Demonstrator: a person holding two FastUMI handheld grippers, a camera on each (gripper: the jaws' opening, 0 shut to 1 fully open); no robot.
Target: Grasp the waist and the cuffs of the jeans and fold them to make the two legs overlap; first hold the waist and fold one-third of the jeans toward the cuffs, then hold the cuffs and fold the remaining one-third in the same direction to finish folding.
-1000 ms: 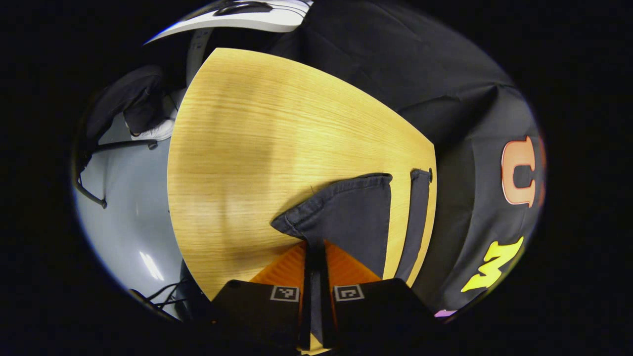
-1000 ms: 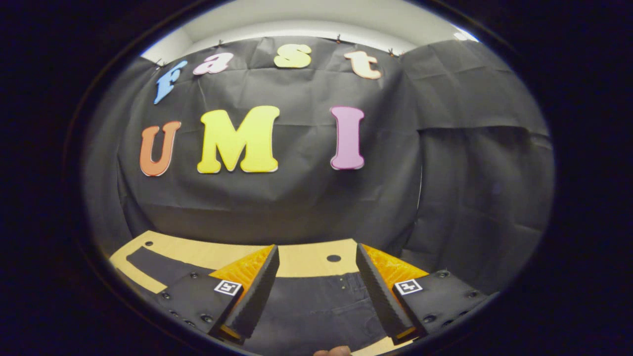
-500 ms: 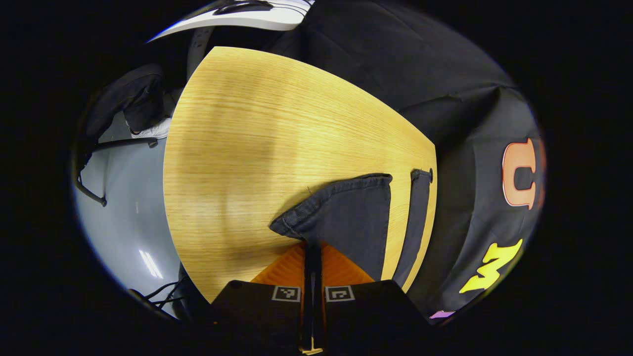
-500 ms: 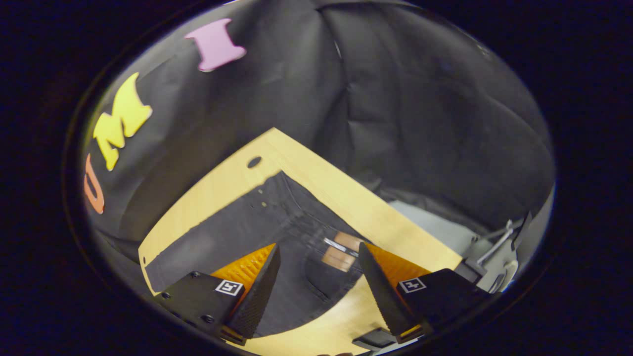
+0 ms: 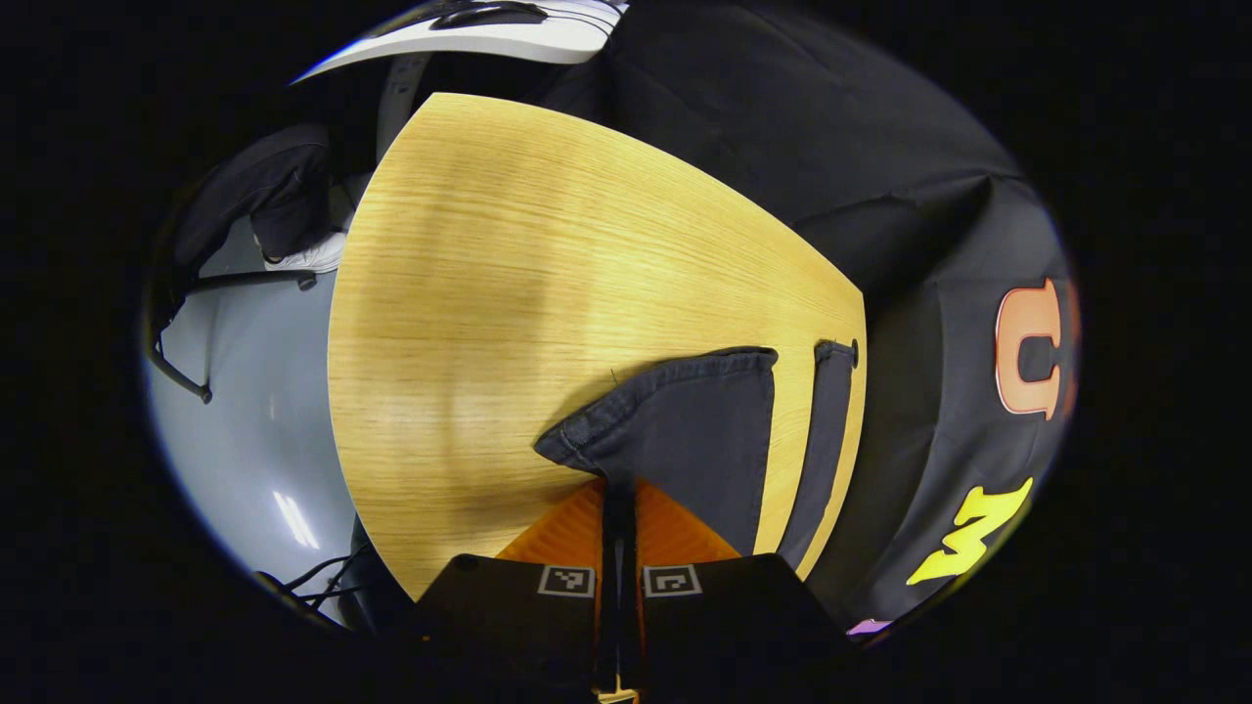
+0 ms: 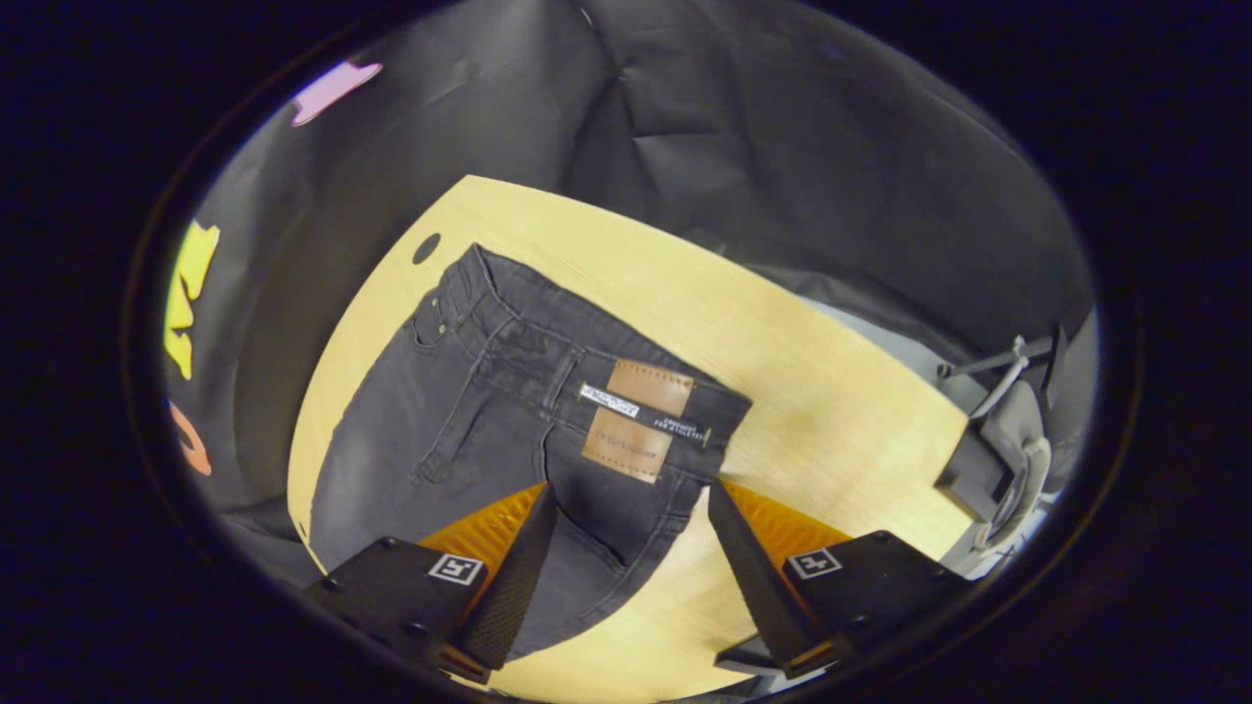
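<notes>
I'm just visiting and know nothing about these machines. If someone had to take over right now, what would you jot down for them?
Left gripper: fingers closed on the near cuff of the jeans, at the table surface.
Right gripper: open, above the waist, gripping nothing.
Jeans: flat on the table, legs apart, no fold made.
Left to do: grip the waist, overlap the legs, fold a third toward the cuffs, then the rest.

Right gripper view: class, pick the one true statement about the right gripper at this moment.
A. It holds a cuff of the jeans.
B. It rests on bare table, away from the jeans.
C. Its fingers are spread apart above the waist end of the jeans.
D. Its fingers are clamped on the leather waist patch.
C: the right gripper has a wide gap between its fingers, above the jeans near the leather patch.
</notes>
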